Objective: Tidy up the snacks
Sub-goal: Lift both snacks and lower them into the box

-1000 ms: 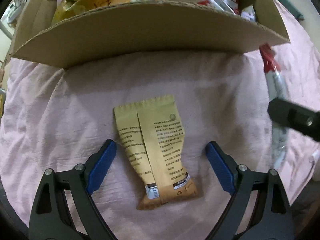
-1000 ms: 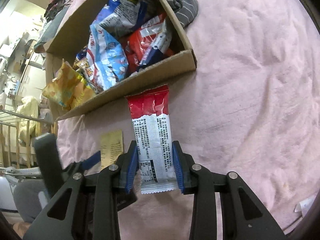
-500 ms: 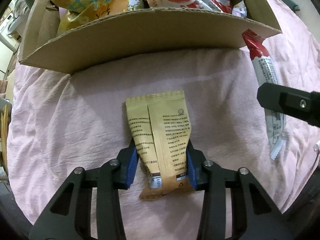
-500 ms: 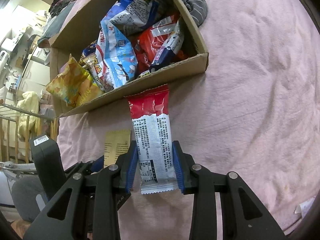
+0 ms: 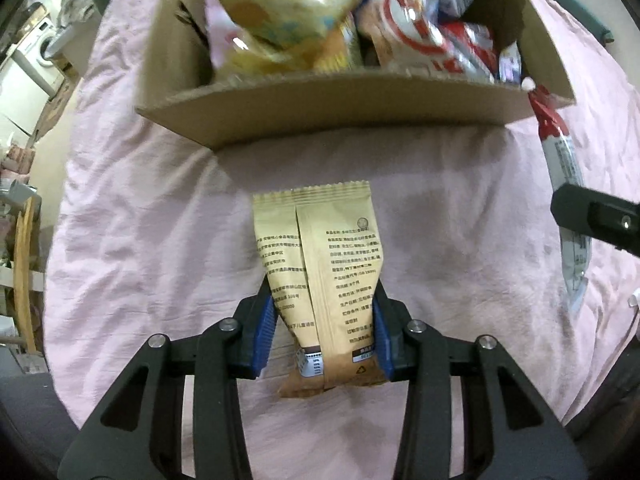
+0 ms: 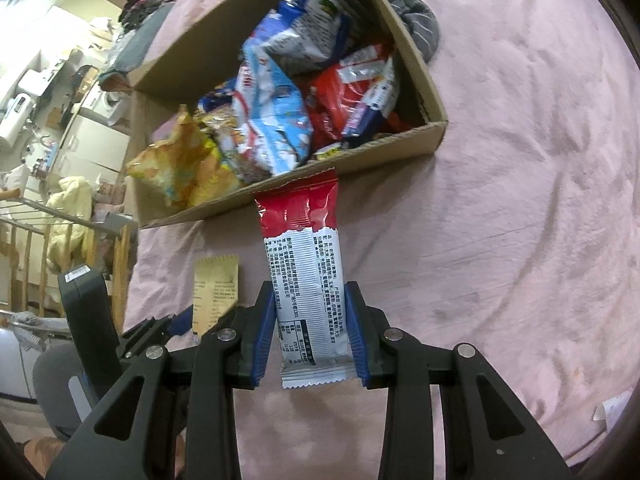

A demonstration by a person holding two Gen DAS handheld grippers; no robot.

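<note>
My left gripper (image 5: pixel 322 328) is shut on a tan snack packet (image 5: pixel 326 264), printed back up, held a little above the pink sheet. My right gripper (image 6: pixel 312 332) is shut on a long red-and-white snack bar (image 6: pixel 306 264) whose red end points at the box. The cardboard box (image 5: pixel 340 108) stands just beyond both and is full of several snack bags. In the right wrist view the box (image 6: pixel 424 136) sits ahead, and the tan packet (image 6: pixel 216 284) shows at lower left. The red-and-white bar (image 5: pixel 560 168) appears at the right edge of the left wrist view.
A pink sheet (image 6: pixel 520 200) covers the bed. A grey striped cloth (image 6: pixel 420 28) lies behind the box. A bed rail (image 6: pixel 24 248) and room clutter with appliances stand off the left side. A small white scrap (image 6: pixel 610 412) lies at lower right.
My left gripper closed on the tan packet and lifted it toward the box. The right gripper kept its hold on the bar; the box now looks closer in its view.
</note>
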